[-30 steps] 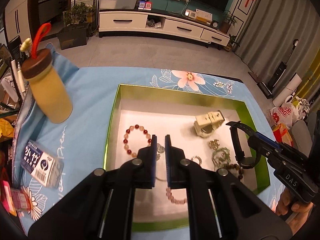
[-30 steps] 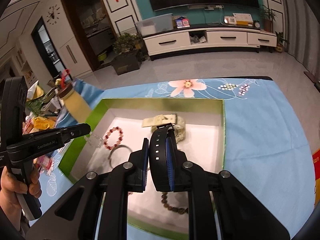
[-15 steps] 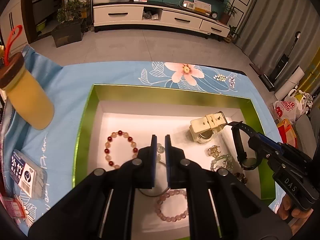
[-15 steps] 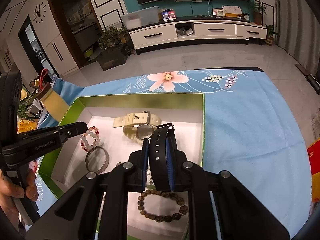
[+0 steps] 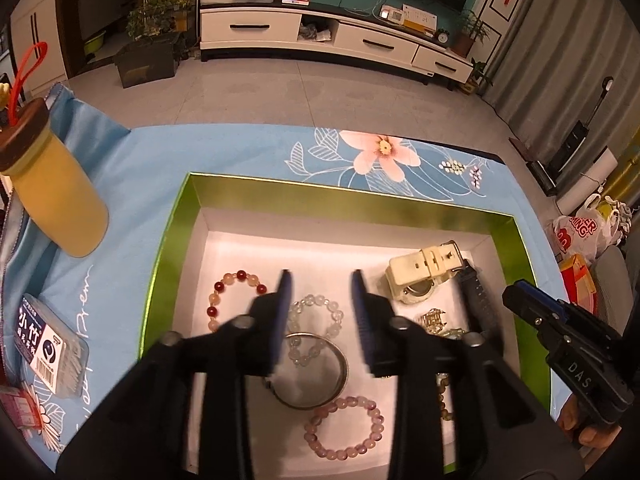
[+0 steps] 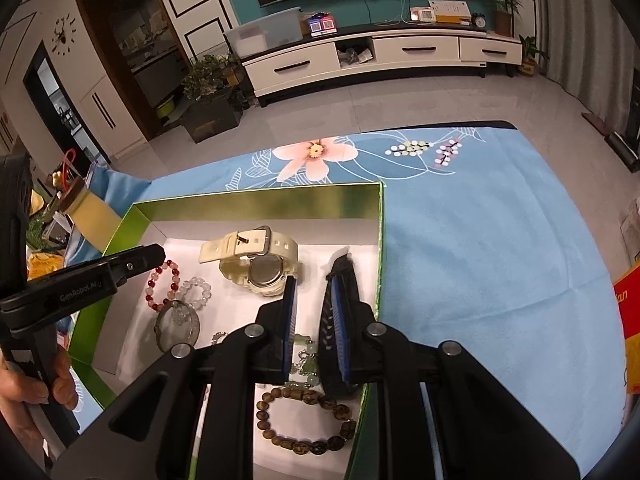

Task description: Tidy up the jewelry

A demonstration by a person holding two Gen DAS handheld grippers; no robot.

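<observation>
A green box (image 5: pixel 176 216) with a white floor holds the jewelry. My left gripper (image 5: pixel 320 284) is open above a clear bead bracelet (image 5: pixel 316 320) and a metal bangle (image 5: pixel 312 376), holding nothing. A red bead bracelet (image 5: pixel 236 292) and a pink one (image 5: pixel 344 428) lie nearby. My right gripper (image 6: pixel 314 288) is open over the box's right side. A black watch (image 6: pixel 340 320) leans against its right finger, inside the box beside the cream watch (image 6: pixel 256 256). A brown bead bracelet (image 6: pixel 304 420) lies below.
The box (image 6: pixel 256 200) sits on a blue floral cloth (image 6: pixel 480 240). A yellow bottle (image 5: pixel 52 200) with a brown lid stands at the left, a small plastic pack (image 5: pixel 52 348) below it. Bags (image 5: pixel 584 232) lie off the table's right edge.
Both grippers have opened. The right gripper has lowered the black watch into the box and released its grip. The left gripper has let the clear bracelet down onto the box floor.
</observation>
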